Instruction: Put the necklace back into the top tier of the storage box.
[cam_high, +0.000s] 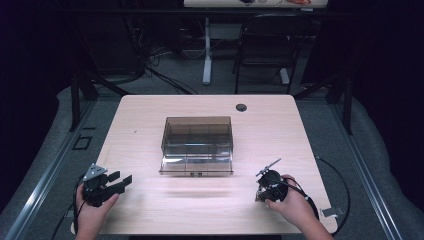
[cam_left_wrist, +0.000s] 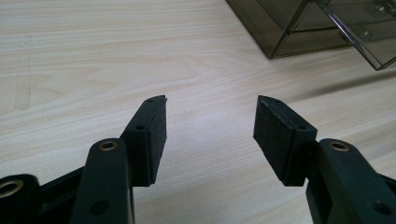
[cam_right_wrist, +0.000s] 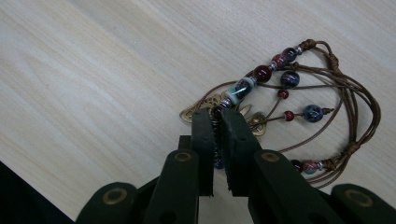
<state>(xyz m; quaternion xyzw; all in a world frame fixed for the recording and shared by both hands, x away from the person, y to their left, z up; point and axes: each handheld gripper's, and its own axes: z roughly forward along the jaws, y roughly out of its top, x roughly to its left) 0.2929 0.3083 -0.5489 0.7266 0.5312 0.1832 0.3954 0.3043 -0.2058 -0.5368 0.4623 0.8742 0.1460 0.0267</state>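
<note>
A brown cord bracelet (cam_right_wrist: 299, 88) strung with red, blue and teal beads and brass charms lies looped on the pale wooden table (cam_high: 150, 115). My right gripper (cam_right_wrist: 217, 114) is shut on its beaded strand near the charms, at the table's near right (cam_high: 267, 190). A smoky clear plastic organiser box (cam_high: 197, 145) stands at the table's middle with its lid swung open toward me; its corner (cam_left_wrist: 299, 28) is in the left gripper view. My left gripper (cam_left_wrist: 210, 119) is open over bare wood at the near left (cam_high: 122, 178), holding nothing.
A round cable hole (cam_high: 241, 107) sits near the table's far edge. Beyond the table stand a black chair (cam_high: 267, 45) and a white desk leg (cam_high: 207, 50). Cables trail from both grippers off the near corners.
</note>
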